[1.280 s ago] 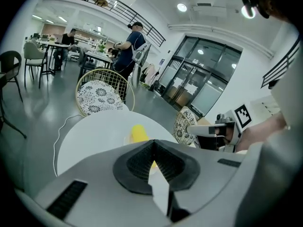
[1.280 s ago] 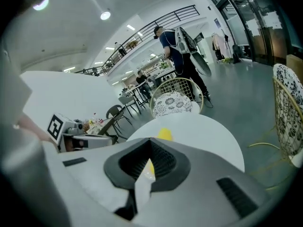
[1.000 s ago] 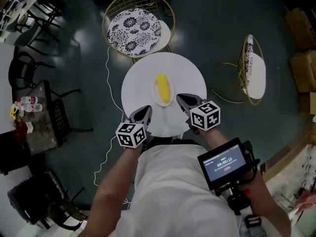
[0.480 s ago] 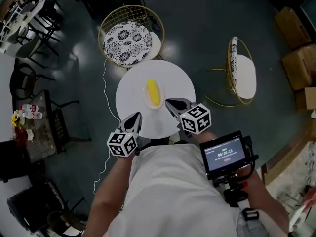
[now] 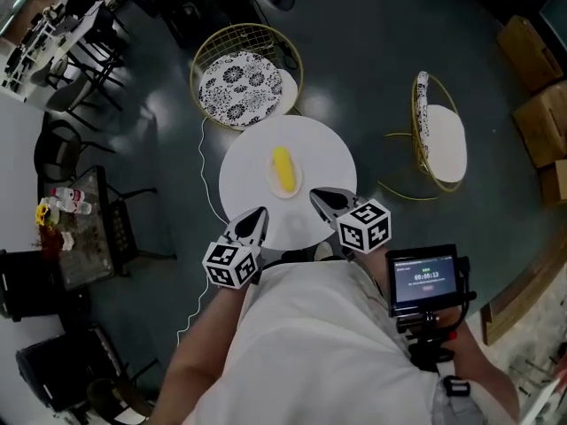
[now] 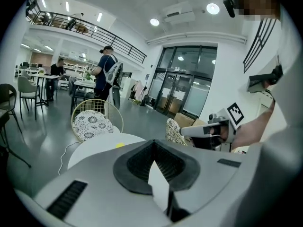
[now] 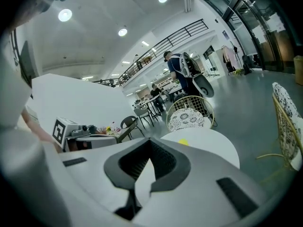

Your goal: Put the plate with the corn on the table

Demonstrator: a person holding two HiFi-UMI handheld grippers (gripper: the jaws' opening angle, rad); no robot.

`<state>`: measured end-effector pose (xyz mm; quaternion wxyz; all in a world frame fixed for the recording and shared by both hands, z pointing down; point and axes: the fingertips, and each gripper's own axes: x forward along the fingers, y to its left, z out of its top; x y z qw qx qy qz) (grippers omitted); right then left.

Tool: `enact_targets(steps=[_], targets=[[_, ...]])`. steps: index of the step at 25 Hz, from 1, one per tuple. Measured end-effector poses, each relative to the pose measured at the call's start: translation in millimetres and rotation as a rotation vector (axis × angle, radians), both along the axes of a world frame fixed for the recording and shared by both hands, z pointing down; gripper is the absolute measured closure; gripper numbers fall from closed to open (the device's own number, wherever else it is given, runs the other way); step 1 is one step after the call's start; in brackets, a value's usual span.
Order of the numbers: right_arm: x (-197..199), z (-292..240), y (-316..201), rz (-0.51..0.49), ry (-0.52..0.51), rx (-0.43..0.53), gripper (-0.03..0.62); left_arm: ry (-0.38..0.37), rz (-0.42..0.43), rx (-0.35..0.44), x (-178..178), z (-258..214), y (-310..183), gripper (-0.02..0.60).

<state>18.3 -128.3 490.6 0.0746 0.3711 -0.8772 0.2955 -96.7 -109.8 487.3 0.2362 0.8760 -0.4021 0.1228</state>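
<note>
A small white plate (image 5: pixel 276 182) with a yellow corn cob (image 5: pixel 283 169) lies near the middle of the round white table (image 5: pixel 323 153). Both grippers hover over the table's near edge, apart from the plate. My left gripper (image 5: pixel 258 212) points at the table from the near left, jaws shut and empty. The right gripper (image 5: pixel 317 194) is just right of the plate and nearer to me, also shut with nothing in it. From the left gripper view the corn (image 6: pixel 120 145) shows as a yellow spot on the table (image 6: pixel 94 148); the right gripper view shows the corn (image 7: pixel 182 141) too.
A gold wire chair with a patterned cushion (image 5: pixel 244 78) stands behind the table, and a second chair (image 5: pixel 438 140) to the right. A white cable (image 5: pixel 202 184) runs along the floor at the left. Cardboard boxes (image 5: pixel 540 60) sit far right. People (image 6: pixel 106 74) stand in the background.
The head camera has shifted and the table looks a little smaller. Both grippers stay shut by the near edge. The plate with the corn has not moved on the table.
</note>
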Motion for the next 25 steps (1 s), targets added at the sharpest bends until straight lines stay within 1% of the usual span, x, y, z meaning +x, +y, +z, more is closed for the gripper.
enact_targets(steps=[6,12,16,25], targets=[[8.3,5.9,12.1,0.009,-0.010,-0.011,0.587,0.006,0.004,-0.008,9.4,4.5,13.3,0.574],[6.6,3.2,16.9,0.008,-0.014,-0.004,0.588,0.000,-0.011,-0.013,6.5,6.2,20.3,0.574],[2.7,7.6,13.3,0.006,-0.018,-0.009,0.586,0.002,-0.022,-0.021,4.0,9.2,18.2,0.574],[-12.4,17.7,-1.9,0.001,-0.002,-0.046,0.587,0.020,-0.037,-0.076,-4.1,20.9,3.8,0.574]])
